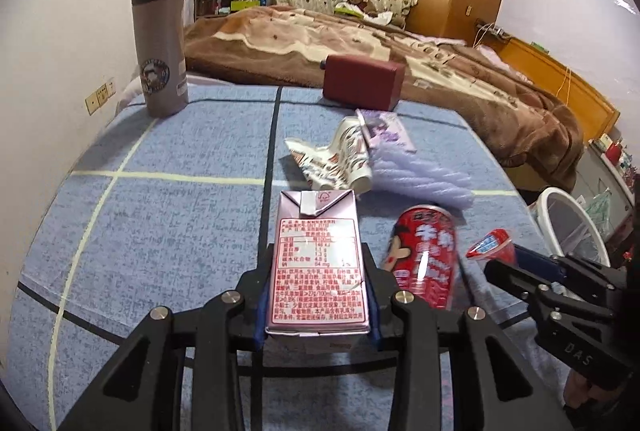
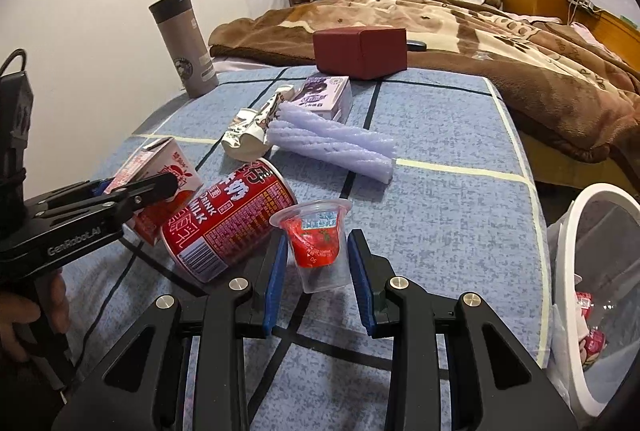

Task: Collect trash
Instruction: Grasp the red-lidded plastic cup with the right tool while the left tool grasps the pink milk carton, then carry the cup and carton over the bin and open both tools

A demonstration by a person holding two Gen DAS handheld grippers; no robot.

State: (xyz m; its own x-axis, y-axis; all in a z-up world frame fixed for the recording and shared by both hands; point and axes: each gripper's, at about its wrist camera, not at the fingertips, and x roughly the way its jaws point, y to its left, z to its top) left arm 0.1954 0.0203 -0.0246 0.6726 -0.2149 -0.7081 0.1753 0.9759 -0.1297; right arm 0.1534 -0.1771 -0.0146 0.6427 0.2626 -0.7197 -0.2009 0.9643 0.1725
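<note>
My left gripper [image 1: 318, 263] is shut on a pink drink carton [image 1: 318, 267]; the carton also shows in the right wrist view [image 2: 160, 187], with the left gripper [image 2: 160, 187] around it. My right gripper [image 2: 318, 259] stands around a clear plastic cup with a red peeled lid [image 2: 318, 243], its blue pads close on both sides; contact is unclear. The cup also shows in the left wrist view [image 1: 494, 245]. A red milk can [image 2: 232, 223] lies on its side between the carton and the cup. A crumpled paper cup [image 2: 250, 133], a lilac foam net [image 2: 332, 147] and a purple carton [image 2: 320, 97] lie further back.
A grey thermos [image 2: 184, 43] stands at the back left of the blue checked table [image 2: 440, 211]. A dark red box [image 2: 360, 47] sits at the far edge. A white bin [image 2: 592, 295] with a plastic liner and some trash stands at the right. A bed lies behind.
</note>
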